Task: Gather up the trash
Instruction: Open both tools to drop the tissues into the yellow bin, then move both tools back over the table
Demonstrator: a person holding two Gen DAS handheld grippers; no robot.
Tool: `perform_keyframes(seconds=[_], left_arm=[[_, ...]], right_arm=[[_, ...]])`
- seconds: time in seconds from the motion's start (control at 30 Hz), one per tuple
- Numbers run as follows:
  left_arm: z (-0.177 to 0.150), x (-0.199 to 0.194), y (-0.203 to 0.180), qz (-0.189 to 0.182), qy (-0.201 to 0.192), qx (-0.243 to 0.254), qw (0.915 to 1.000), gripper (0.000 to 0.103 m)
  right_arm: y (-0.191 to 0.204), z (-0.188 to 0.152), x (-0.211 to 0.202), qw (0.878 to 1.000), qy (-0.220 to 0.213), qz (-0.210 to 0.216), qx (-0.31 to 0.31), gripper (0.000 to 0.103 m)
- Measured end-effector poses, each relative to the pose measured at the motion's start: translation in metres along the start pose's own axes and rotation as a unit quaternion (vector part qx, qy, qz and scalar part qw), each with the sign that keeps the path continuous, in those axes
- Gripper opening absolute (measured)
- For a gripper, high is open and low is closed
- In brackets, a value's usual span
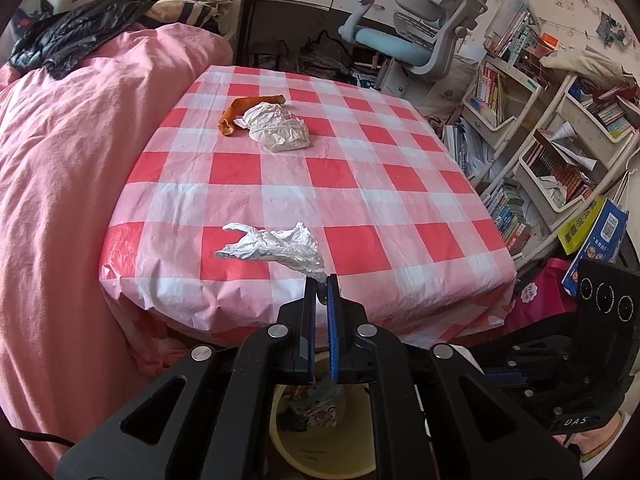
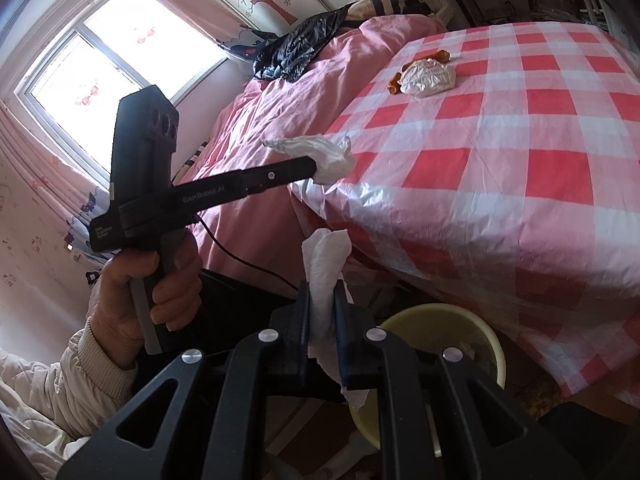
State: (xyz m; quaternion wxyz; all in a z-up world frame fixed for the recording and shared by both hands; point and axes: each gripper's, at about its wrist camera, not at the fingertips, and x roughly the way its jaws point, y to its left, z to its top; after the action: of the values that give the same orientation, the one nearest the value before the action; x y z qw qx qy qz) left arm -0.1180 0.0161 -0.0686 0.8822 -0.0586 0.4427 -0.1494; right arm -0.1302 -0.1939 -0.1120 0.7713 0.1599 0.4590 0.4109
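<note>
Left tool (image 1: 321,280) clamped on white wrapper (image 1: 276,246) at worktop (image 1: 400,184) near edge. Right tool (image 2: 321,286) clamped on tissue (image 2: 326,264) above bin (image 2: 494,344). Lift wrapper clear, release both over bin.

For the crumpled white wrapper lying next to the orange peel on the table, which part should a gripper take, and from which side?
Take the crumpled white wrapper at its raised, bunched near-right end, away from the orange peel that curls round its far-left side. Coming down from above looks best: it lies low on the checked tablecloth, and its upright folds should pinch easily.
</note>
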Motion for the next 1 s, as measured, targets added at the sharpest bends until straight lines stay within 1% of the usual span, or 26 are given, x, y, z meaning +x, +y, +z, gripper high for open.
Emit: perform_keyframes(seconds=[0.3,0.33,0.37,0.4,0.43,0.5,0.57,0.63,0.67,0.7,0.73,0.77,0.8,0.87,0.9,0.93,1.0], left_arm=[[-0.007,-0.001,-0.011,0.007,0.002,0.026,0.9996,0.004],[-0.008,0.000,-0.013,0.008,0.003,0.029,0.9995,0.004],[-0.010,0.000,-0.014,0.008,0.004,0.032,0.9995,0.004],[-0.011,0.001,-0.016,0.008,0.006,0.034,0.9994,0.004],[-0.013,0.002,-0.018,0.009,0.009,0.037,0.9992,0.004],[-0.018,0.005,-0.022,0.009,0.019,0.041,0.9989,0.004],[-0.026,0.011,-0.027,0.003,0.039,0.040,0.9984,0.004],[-0.037,0.019,-0.031,-0.008,0.067,0.035,0.9971,0.004],[-0.043,0.023,-0.034,-0.012,0.083,0.034,0.9959,0.008],[-0.049,0.027,-0.037,-0.013,0.096,0.036,0.9947,0.011],[-0.054,0.029,-0.041,-0.010,0.104,0.040,0.9937,0.018],[-0.058,0.029,-0.044,-0.005,0.105,0.046,0.9934,0.029],[-0.059,0.028,-0.047,-0.002,0.102,0.051,0.9935,0.034],[-0.056,0.021,-0.049,0.009,0.084,0.058,0.9948,0.051],[-0.054,0.018,-0.049,0.014,0.076,0.056,0.9954,0.055],[-0.052,0.014,-0.047,0.019,0.067,0.052,0.9962,0.060],[-0.046,0.006,-0.045,0.036,0.045,0.048,0.9972,0.064]], right_arm=[[0.001,-0.009,0.013,0.999,0.037,-0.032,-0.012,0.015],[0.000,-0.009,0.015,0.998,0.042,-0.039,-0.012,0.020],[0.000,-0.010,0.016,0.998,0.045,-0.047,-0.012,0.031],[-0.001,-0.011,0.016,0.997,0.046,-0.061,-0.013,0.038],[-0.001,-0.011,0.016,0.997,0.045,-0.069,-0.015,0.047],[-0.002,-0.010,0.013,0.996,0.039,-0.078,-0.015,0.050],[-0.002,-0.009,0.008,0.995,0.024,-0.097,-0.019,0.056],[-0.003,-0.006,-0.003,0.991,-0.006,-0.129,-0.023,0.060],[-0.003,-0.004,-0.009,0.988,-0.024,-0.148,-0.024,0.066],[-0.003,-0.002,-0.017,0.983,-0.045,-0.173,-0.026,0.069],[-0.003,0.001,-0.026,0.977,-0.072,-0.201,-0.026,0.074],[-0.002,0.002,-0.035,0.969,-0.097,-0.224,-0.026,0.077],[-0.001,0.004,-0.046,0.961,-0.123,-0.247,-0.025,0.079],[0.003,0.010,-0.068,0.941,-0.177,-0.289,-0.021,0.086],[0.007,0.012,-0.078,0.930,-0.205,-0.305,-0.020,0.087],[0.012,0.016,-0.087,0.919,-0.234,-0.318,-0.021,0.091],[0.021,0.026,-0.101,0.900,-0.277,-0.336,-0.030,0.093]])
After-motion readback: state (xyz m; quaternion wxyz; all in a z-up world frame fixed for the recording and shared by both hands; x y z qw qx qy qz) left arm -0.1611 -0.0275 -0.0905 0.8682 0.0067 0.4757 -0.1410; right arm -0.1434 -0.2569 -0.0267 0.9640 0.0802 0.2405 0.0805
